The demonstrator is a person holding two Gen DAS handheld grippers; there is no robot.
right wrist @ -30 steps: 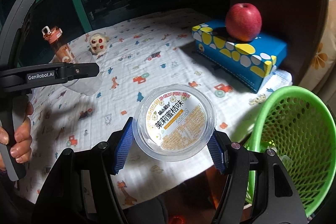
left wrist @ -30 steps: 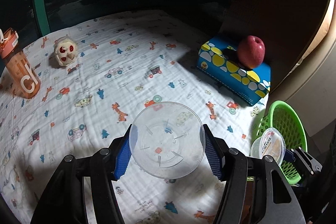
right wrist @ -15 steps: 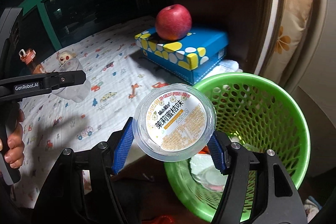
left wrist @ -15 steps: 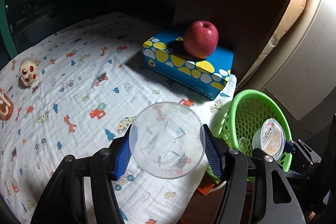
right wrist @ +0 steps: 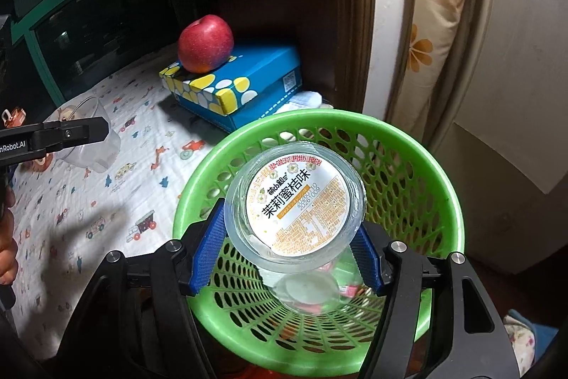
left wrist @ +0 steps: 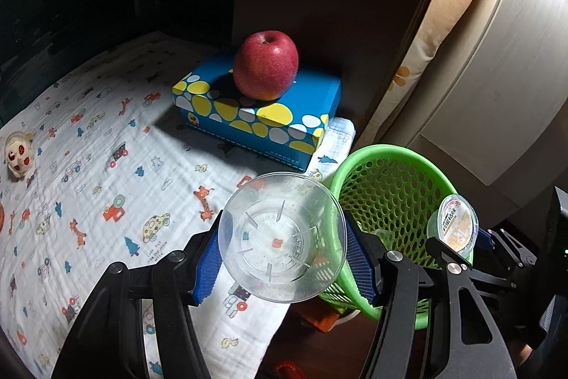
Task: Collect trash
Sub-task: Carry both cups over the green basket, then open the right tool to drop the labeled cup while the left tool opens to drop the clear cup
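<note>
Green perforated plastic basket stands off the bed's right edge. Left tongs clamp a clear plastic cup beside its rim; right tongs clamp a sealed clear jelly tub over it. Both probably light, slick, crushable: grip sidewalls gently.

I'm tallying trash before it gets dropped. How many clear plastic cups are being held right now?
2. An empty clear cup is in the left gripper over the table edge. A labelled cup is in the right gripper above the green basket.
</note>
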